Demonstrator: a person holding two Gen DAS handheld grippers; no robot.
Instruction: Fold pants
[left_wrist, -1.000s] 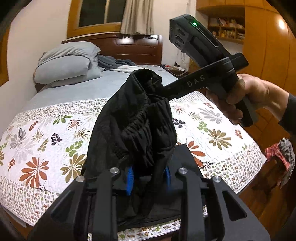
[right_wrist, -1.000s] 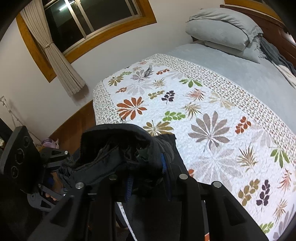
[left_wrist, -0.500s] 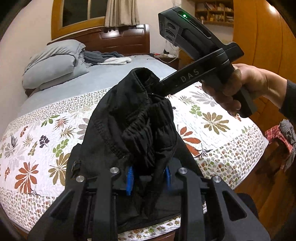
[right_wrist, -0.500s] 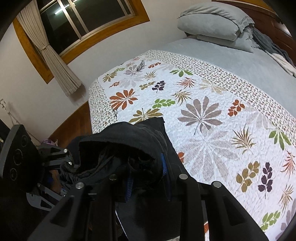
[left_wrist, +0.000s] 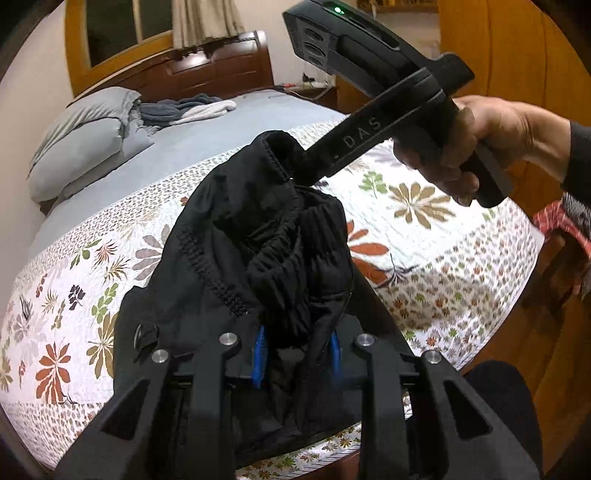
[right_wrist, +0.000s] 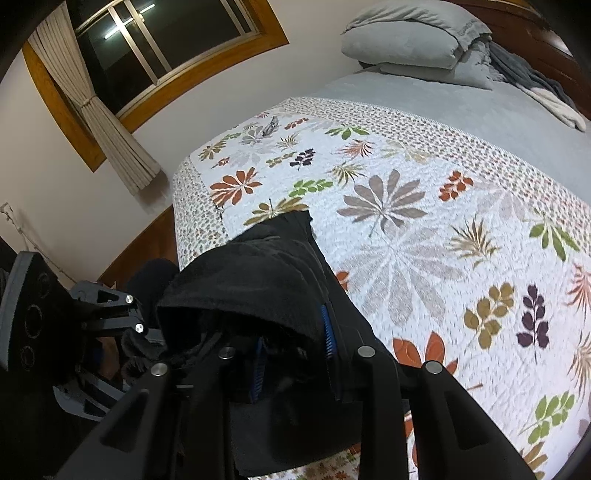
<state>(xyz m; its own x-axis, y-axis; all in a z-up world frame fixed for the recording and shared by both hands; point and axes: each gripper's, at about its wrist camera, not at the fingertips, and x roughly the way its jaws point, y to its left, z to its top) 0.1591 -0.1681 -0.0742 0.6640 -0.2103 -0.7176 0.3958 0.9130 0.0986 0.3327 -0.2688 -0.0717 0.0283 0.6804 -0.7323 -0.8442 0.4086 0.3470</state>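
Both handheld grippers are clamped on a bunched pair of black pants (left_wrist: 266, 251): the left gripper (left_wrist: 295, 354) pinches fabric between its blue pads, and the right gripper (left_wrist: 295, 173), at one o'clock in the left view, bites the waistband. Compared with a second ago, the floral quilt (right_wrist: 424, 240) looms larger and the lower cloth now drapes onto it near the bed's edge. The pants are probably being lowered to spread flat before any fold.

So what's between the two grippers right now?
The black pants, bunched: the left gripper and the right gripper each clamp part of the waistband. It shows best in the left wrist view.
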